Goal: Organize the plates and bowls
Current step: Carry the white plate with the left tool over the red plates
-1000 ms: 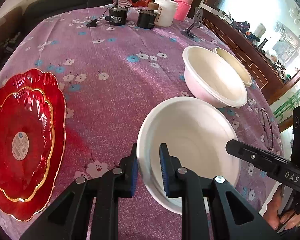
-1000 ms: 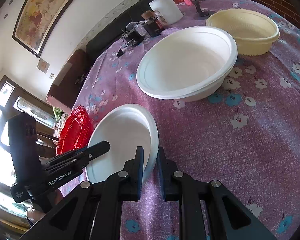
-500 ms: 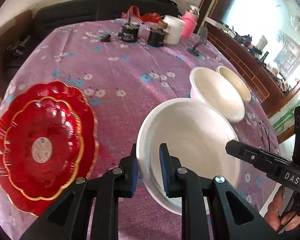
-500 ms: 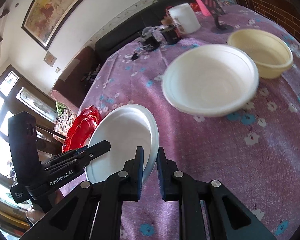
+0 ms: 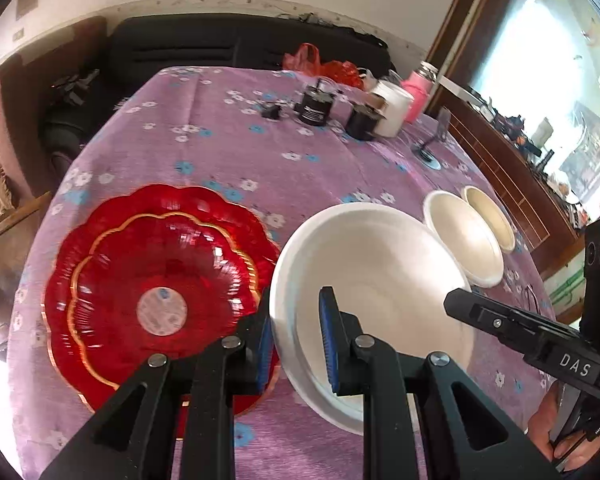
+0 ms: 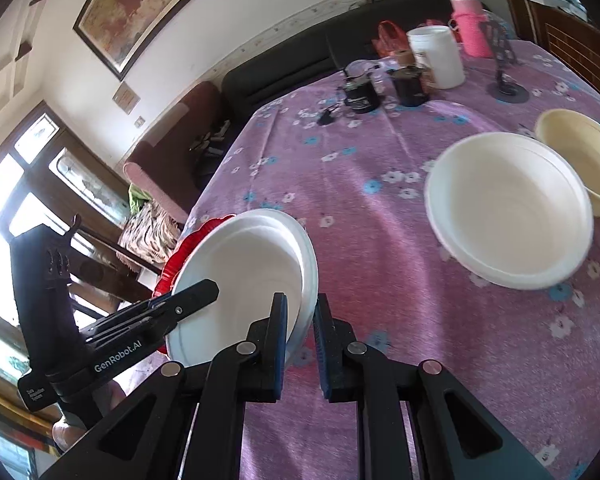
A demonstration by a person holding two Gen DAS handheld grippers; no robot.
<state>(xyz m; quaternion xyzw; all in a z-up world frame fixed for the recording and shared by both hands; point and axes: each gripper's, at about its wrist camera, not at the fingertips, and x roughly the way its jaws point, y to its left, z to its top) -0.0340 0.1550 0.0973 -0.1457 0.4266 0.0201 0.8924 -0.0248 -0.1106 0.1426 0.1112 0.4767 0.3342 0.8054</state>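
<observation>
A large white bowl [image 5: 380, 280] hangs above the purple flowered tablecloth, held on two sides. My left gripper [image 5: 294, 340] is shut on its left rim, and my right gripper [image 6: 300, 336] is shut on the opposite rim of the same white bowl [image 6: 244, 276]. Each gripper shows in the other's view: the right gripper [image 5: 512, 324] and the left gripper [image 6: 160, 312]. Two stacked red scalloped plates [image 5: 156, 292] lie to the left, partly under the bowl. A second white bowl [image 6: 508, 208] and a cream bowl [image 6: 580, 156] rest to the right.
At the table's far end stand a white tub [image 6: 436, 56], a pink bottle [image 6: 470, 20], two black jars [image 5: 316, 104] and a small phone stand [image 6: 504, 76]. Beyond the table lie a dark sofa [image 5: 236, 48] and a wooden cabinet [image 5: 516, 176]. A hand [image 5: 556, 436] grips the right tool.
Both grippers have lifted the white bowl and pulled it back; the table objects look smaller and farther. The red plates have shifted right in the left wrist view, now partly under the bowl.
</observation>
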